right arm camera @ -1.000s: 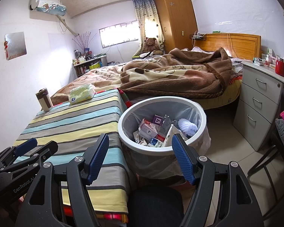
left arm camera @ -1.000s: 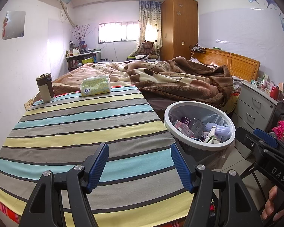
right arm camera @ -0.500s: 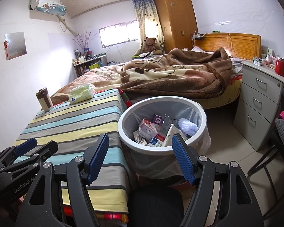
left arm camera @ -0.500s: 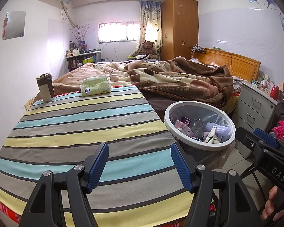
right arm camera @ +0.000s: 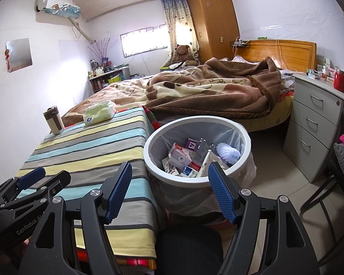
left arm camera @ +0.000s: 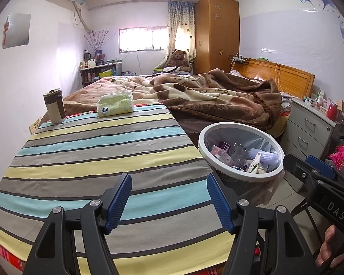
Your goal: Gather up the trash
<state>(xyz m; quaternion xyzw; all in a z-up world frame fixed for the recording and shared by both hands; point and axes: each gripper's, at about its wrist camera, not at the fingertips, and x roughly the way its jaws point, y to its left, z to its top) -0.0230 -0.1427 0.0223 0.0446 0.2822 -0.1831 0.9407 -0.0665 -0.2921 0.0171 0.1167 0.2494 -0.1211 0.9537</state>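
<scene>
Two sets of tongs, both spread wide and gripping nothing: left gripper (left arm camera: 168, 199) hovering over the striped tablecloth (left arm camera: 98, 155), right gripper (right arm camera: 169, 189) hanging by the near rim of the white trash bin (right arm camera: 152, 160). Left to right otherwise: brown tumbler (left arm camera: 54, 106) at the far left corner of the cloth, tissue pack (left arm camera: 115, 103) just beside it, then off the table's right edge the lined bin on the floor, already stuffed with trash (right arm camera: 183, 158) like small boxes and wrappers. Further right, grey drawer unit (right arm camera: 314, 135) against the wall.
</scene>
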